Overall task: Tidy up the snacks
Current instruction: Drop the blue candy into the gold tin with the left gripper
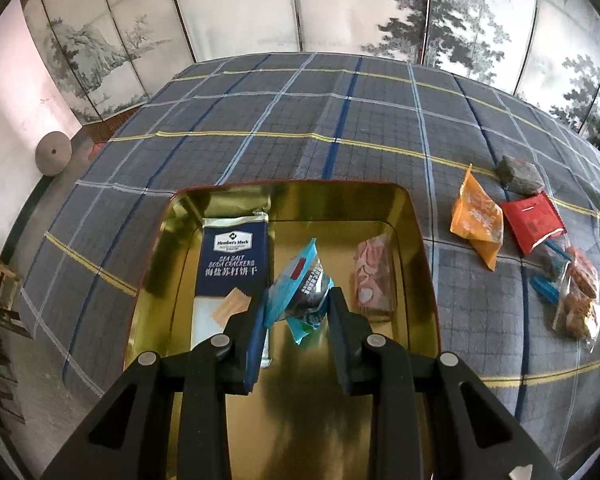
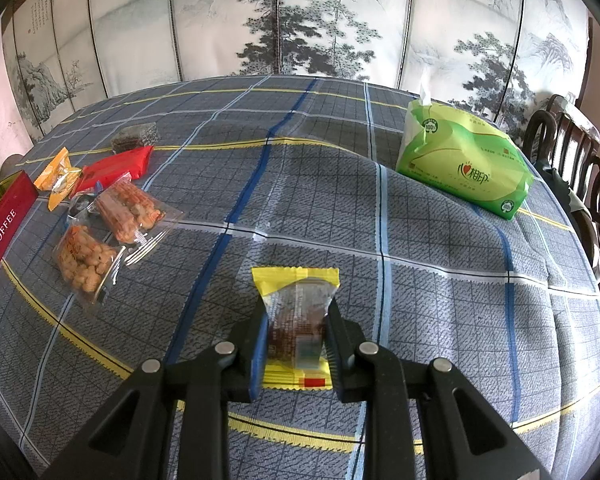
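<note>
Left fingers (image 1: 262,316) clamp blue packet (image 1: 298,288) over gold tin (image 1: 420,248); right fingers (image 2: 332,320) clamp yellow packet (image 2: 296,320).

Below the left gripper (image 1: 296,300), matt black plastic, lies a tin (image 1: 416,216) of glossy, mirror-smooth gold metal, while its pads pinch a crinkled, shiny blue foil packet (image 1: 300,284), and around it spreads a matt, woven checked cloth (image 1: 260,120).
</note>
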